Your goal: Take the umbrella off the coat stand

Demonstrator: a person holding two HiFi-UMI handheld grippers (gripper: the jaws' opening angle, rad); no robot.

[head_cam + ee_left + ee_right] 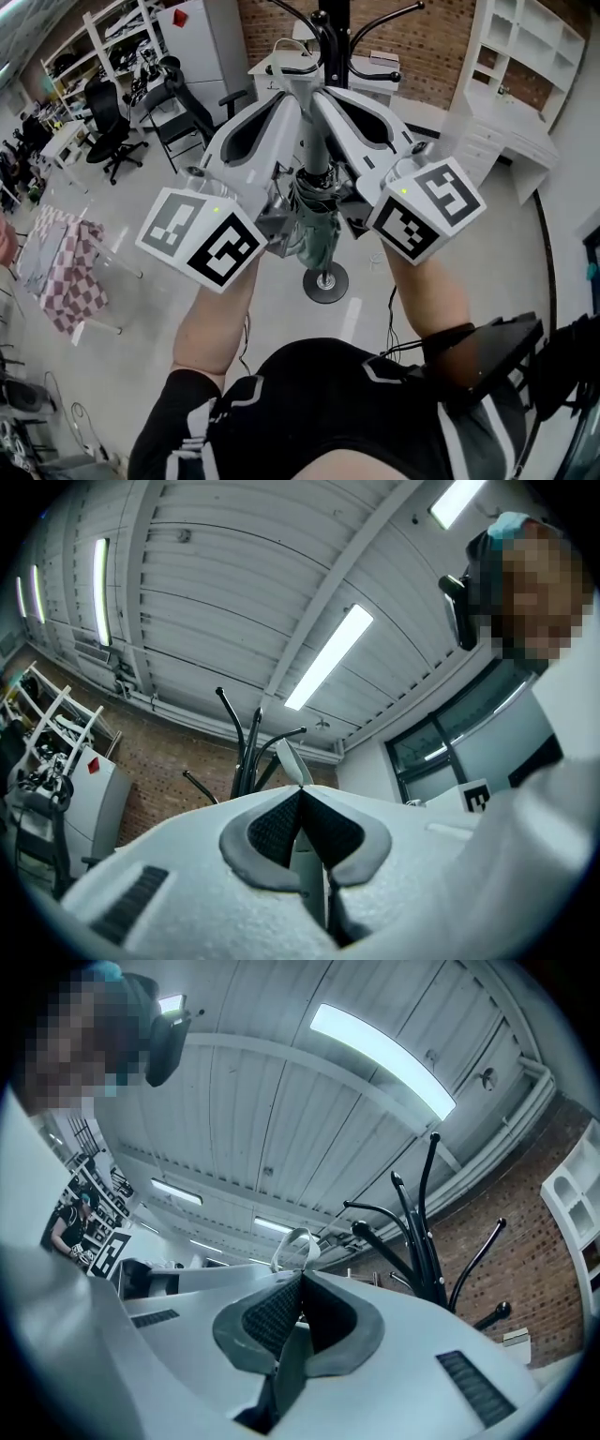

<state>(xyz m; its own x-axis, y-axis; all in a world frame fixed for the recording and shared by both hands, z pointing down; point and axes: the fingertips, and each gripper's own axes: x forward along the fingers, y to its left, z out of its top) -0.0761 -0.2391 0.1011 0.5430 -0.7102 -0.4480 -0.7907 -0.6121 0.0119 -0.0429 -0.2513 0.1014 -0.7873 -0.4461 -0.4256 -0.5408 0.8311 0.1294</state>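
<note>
A folded grey-green umbrella [314, 220] hangs upright in front of the black coat stand [326, 37], between my two grippers. Both grippers point up and meet at their tips by the stand's pole. My left gripper [292, 98] is shut, and a pale part of the umbrella [309, 874] runs between its jaws. A pale strip [289, 761] pokes out past the left gripper's tips [300, 789]. My right gripper [323, 98] is shut too, with green fabric [291, 1372] in its gap. The umbrella's strap loop [295, 1246] sticks out beyond the right gripper's tips [300, 1277].
The stand's round base [325, 282] sits on the pale floor below. Its curved hooks [246, 752] [422, 1241] rise just behind the jaws. A white shelved desk [511, 84] stands at the right. Office chairs [108, 117] and a checked cloth table [66, 272] are at the left.
</note>
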